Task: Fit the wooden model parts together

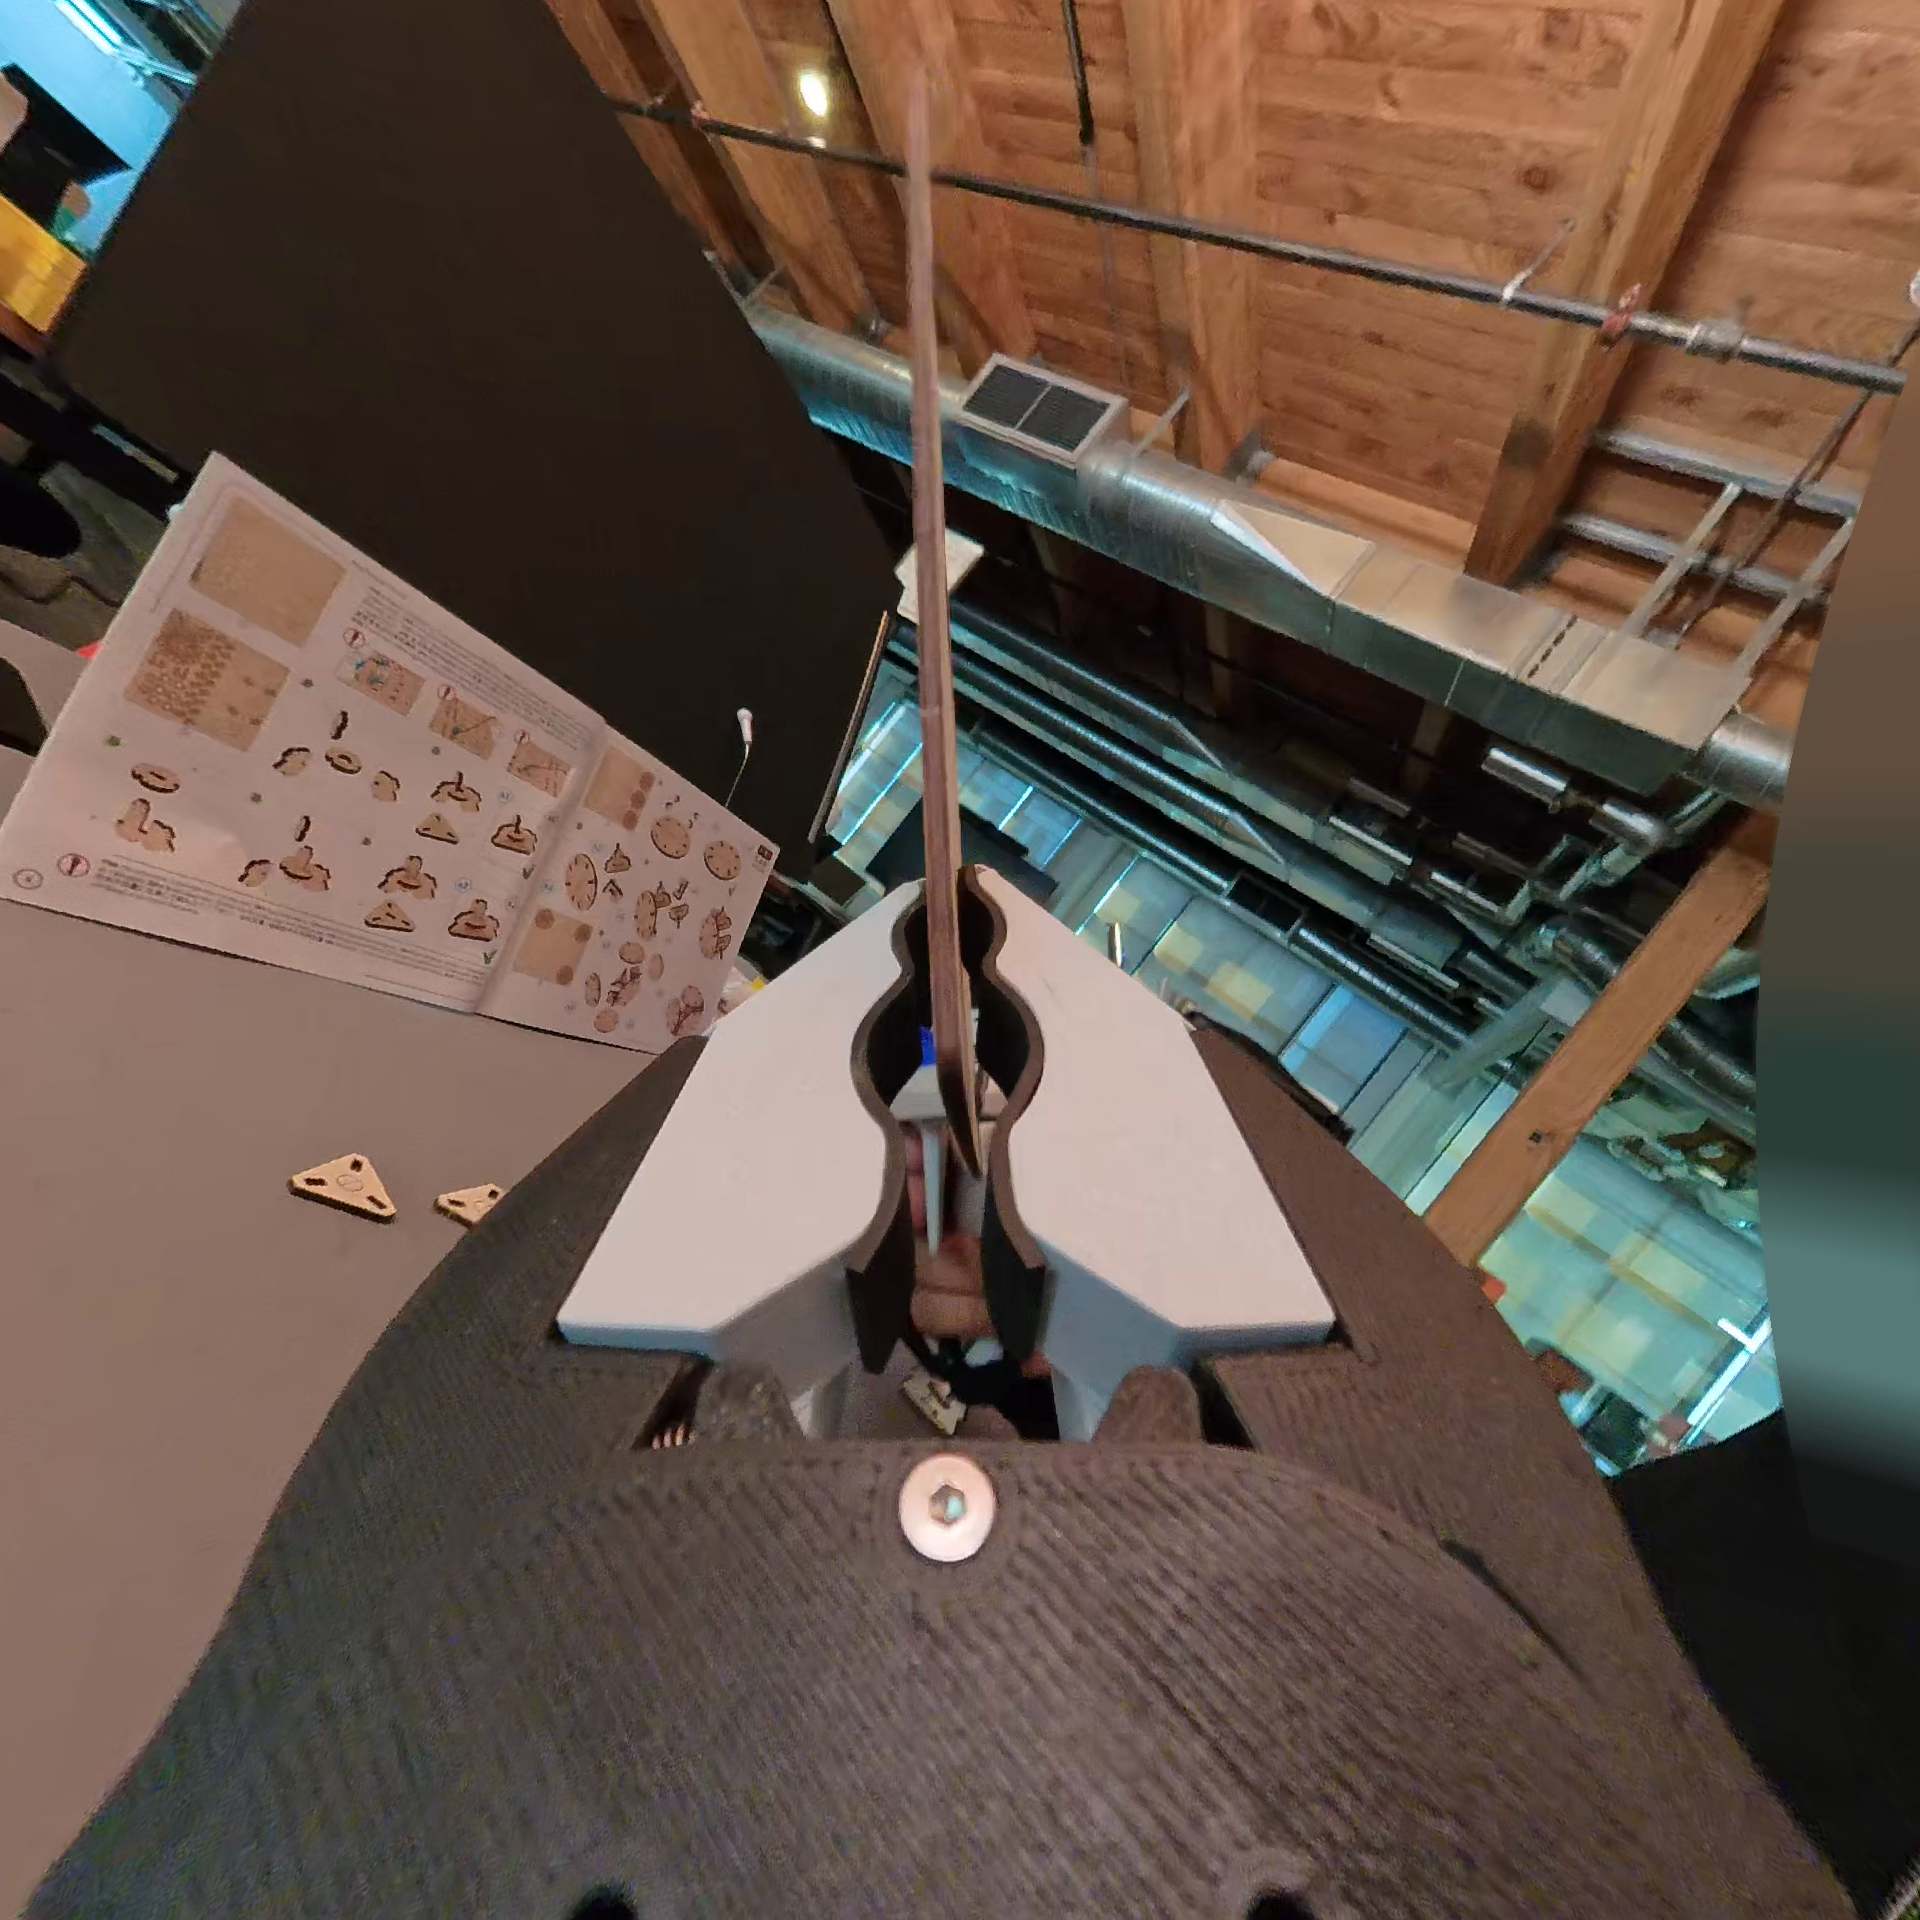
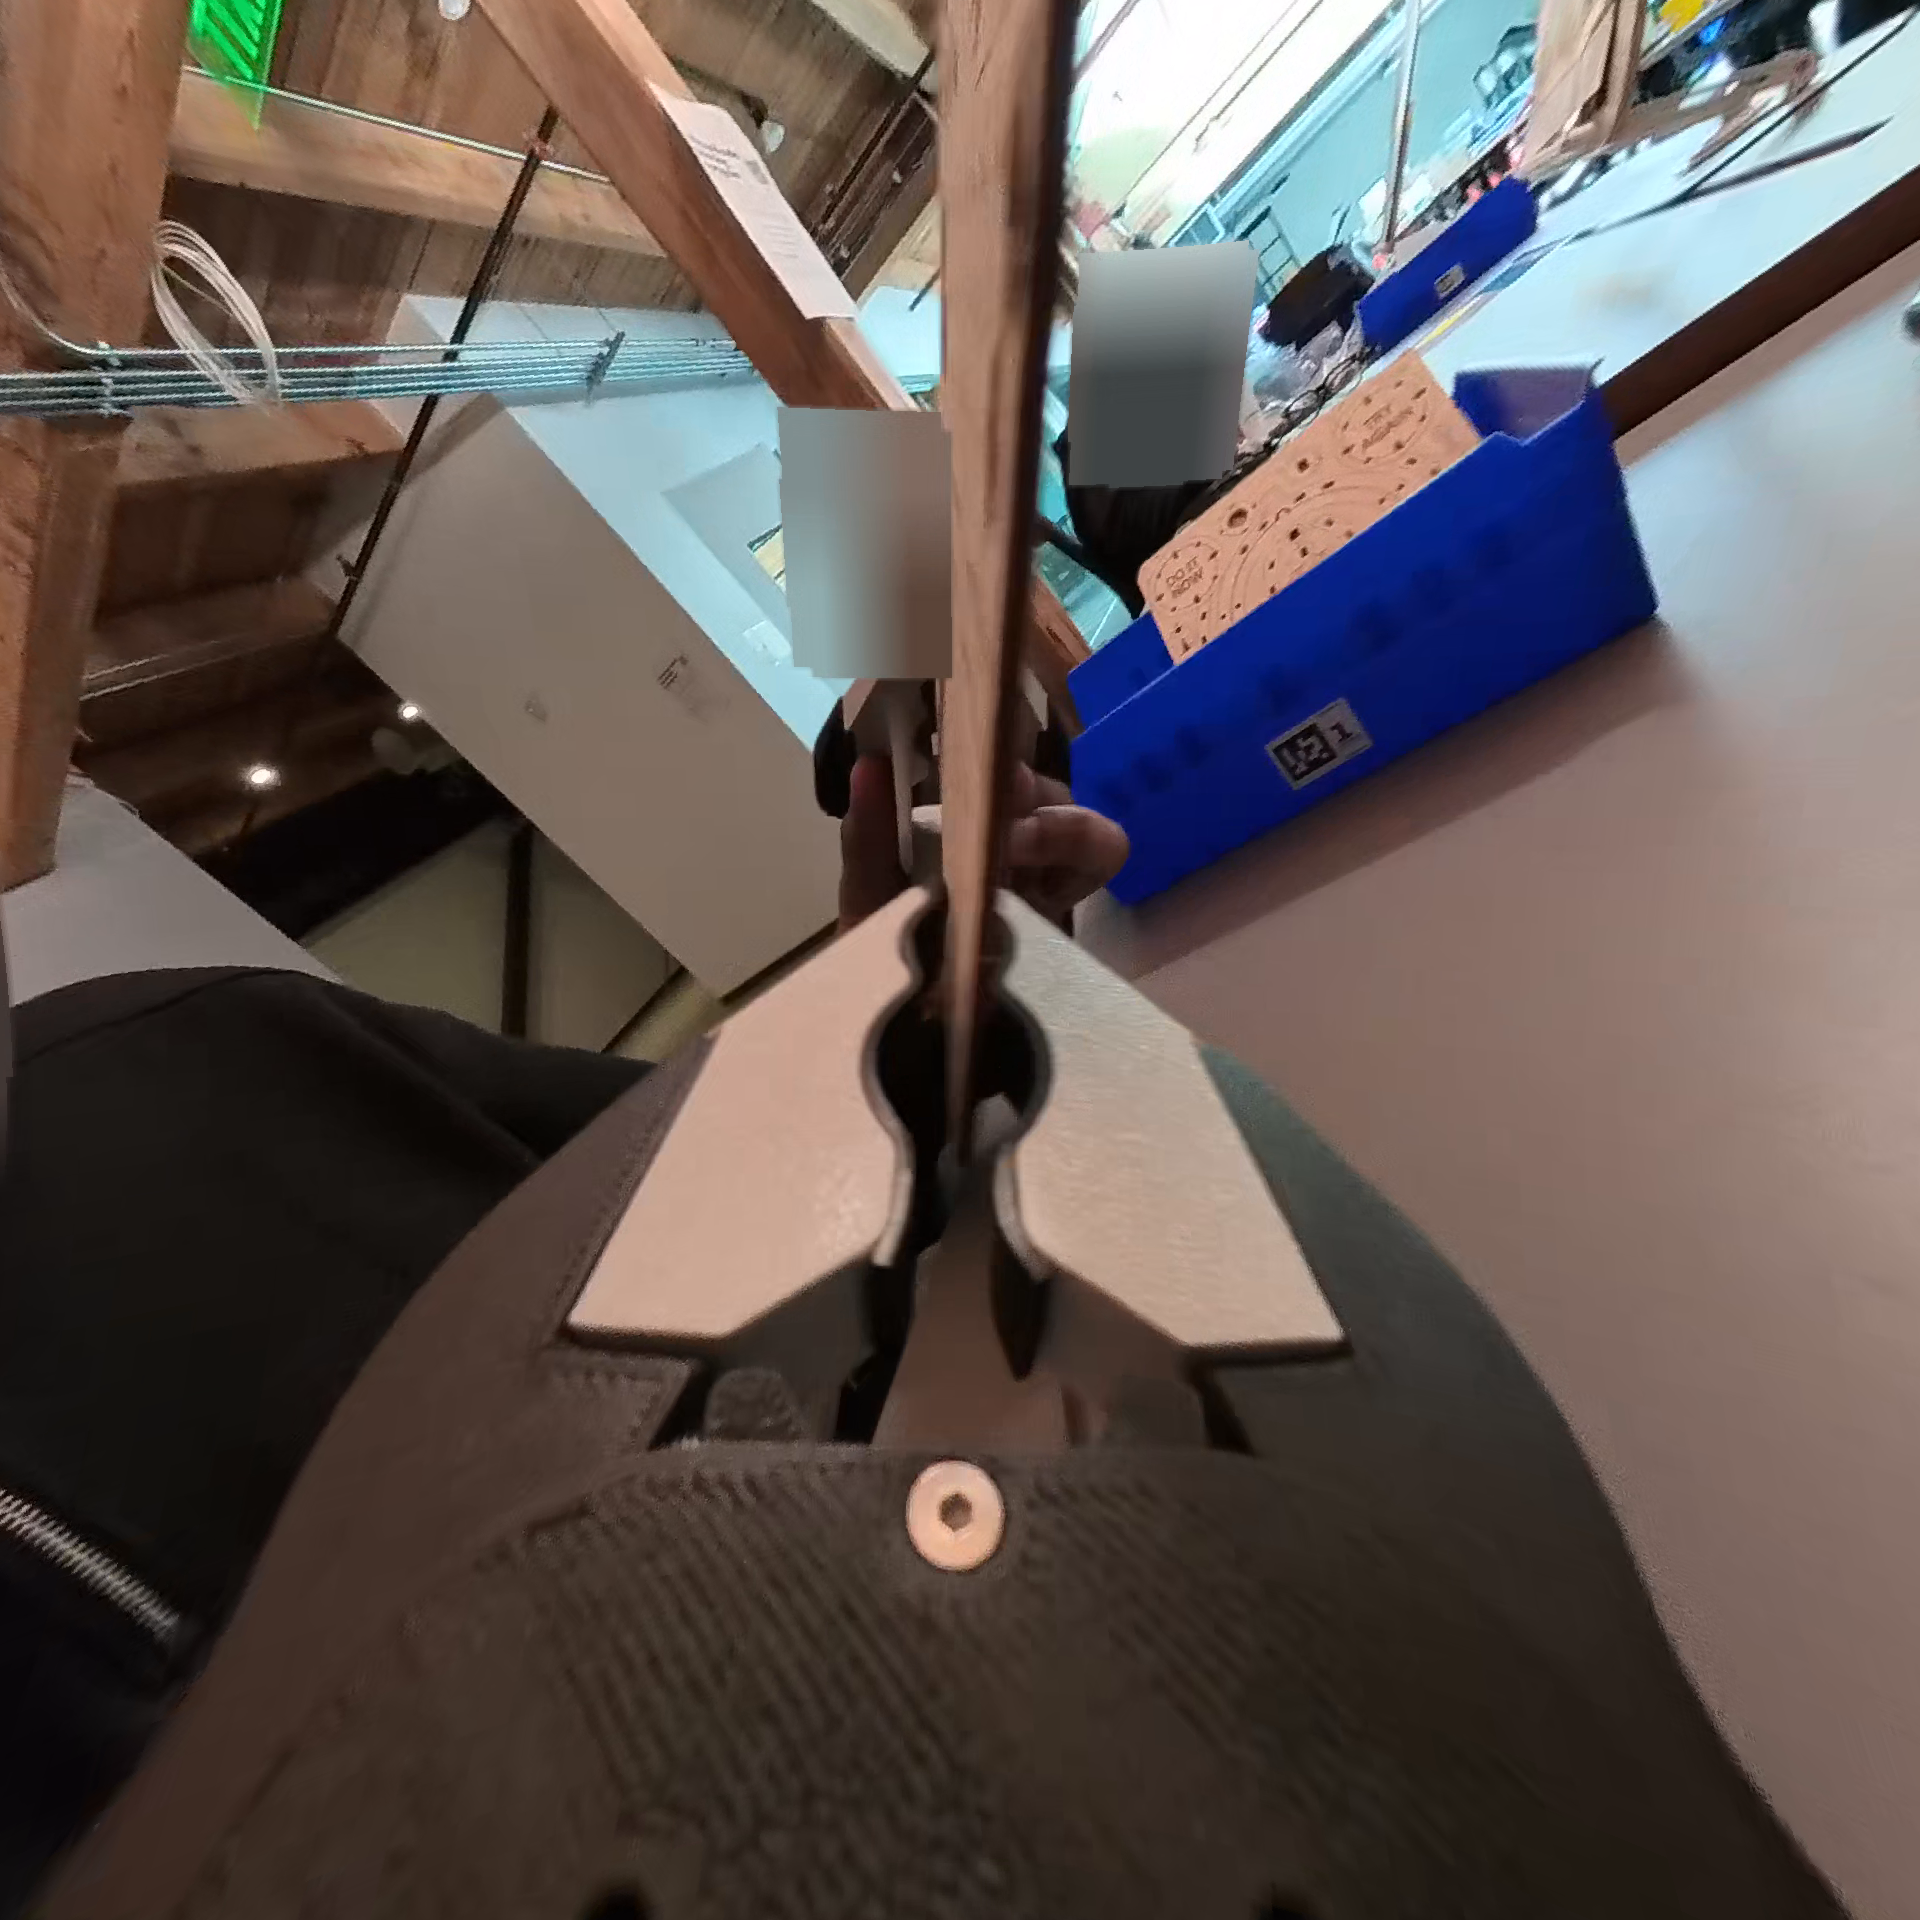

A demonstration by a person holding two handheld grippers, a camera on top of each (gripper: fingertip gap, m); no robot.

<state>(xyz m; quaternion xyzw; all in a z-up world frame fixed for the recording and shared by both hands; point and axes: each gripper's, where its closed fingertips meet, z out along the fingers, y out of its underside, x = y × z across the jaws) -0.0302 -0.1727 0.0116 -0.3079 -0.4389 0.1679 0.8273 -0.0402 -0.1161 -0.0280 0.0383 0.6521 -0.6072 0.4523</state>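
Wood, thin and brown: a flat plywood sheet (image 1: 932,582) stood edge-on, clamped by the left tool (image 1: 943,894), and the right tool (image 2: 961,914) was closed on the same sheet. Two small triangular wooden pieces (image 1: 345,1185) lay on the grey surface (image 1: 156,1143) left of the left tool, beyond them an open instruction booklet (image 1: 343,769); a blue plastic bin (image 2: 1382,665) stood ahead-right of the right tool.
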